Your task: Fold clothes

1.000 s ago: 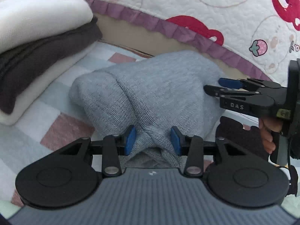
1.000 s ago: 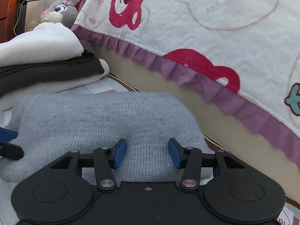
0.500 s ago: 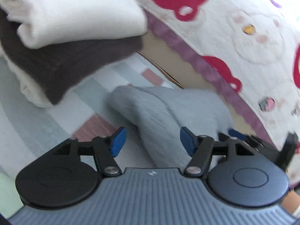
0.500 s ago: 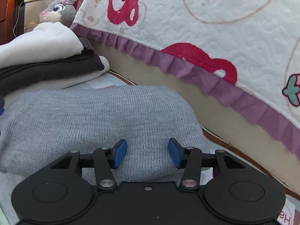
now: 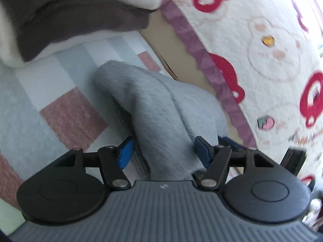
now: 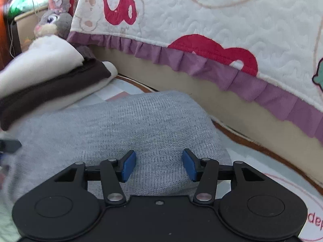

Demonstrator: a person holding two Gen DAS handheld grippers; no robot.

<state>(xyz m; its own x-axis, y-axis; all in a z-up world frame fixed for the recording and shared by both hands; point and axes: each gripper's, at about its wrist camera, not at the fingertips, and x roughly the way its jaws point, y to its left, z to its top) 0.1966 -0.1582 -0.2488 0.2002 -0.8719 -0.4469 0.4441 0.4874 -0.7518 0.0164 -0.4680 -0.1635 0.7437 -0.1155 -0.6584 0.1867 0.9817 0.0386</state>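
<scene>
A folded grey knit garment (image 5: 153,109) lies on a checked rug beside the bed. My left gripper (image 5: 163,153) stands at its near end. The jaws straddle a raised ridge of the knit, and the blue pads (image 5: 126,153) stand clear of it. My right gripper (image 6: 159,165) hovers low over the other end of the grey garment (image 6: 125,125). Its jaws are opening, with flat knit under them and nothing pinched. The right gripper's blue tips (image 5: 229,141) peek out behind my left gripper's right finger. A dark blurred part of the left gripper (image 6: 9,146) shows at the frame's left edge.
A stack of folded clothes (image 6: 46,80), white over dark brown over cream, sits just left of the garment. A plush rabbit (image 6: 54,20) is behind it. A quilted bedspread (image 6: 222,20) with red bears and a purple frill (image 6: 181,60) hangs along the far side. The pink and pale checked rug (image 5: 70,115) lies underneath.
My left gripper let go of the pinched fold of grey knit; its jaws widened and it rolled and swung toward the stack. The right gripper's jaws widened slightly.
</scene>
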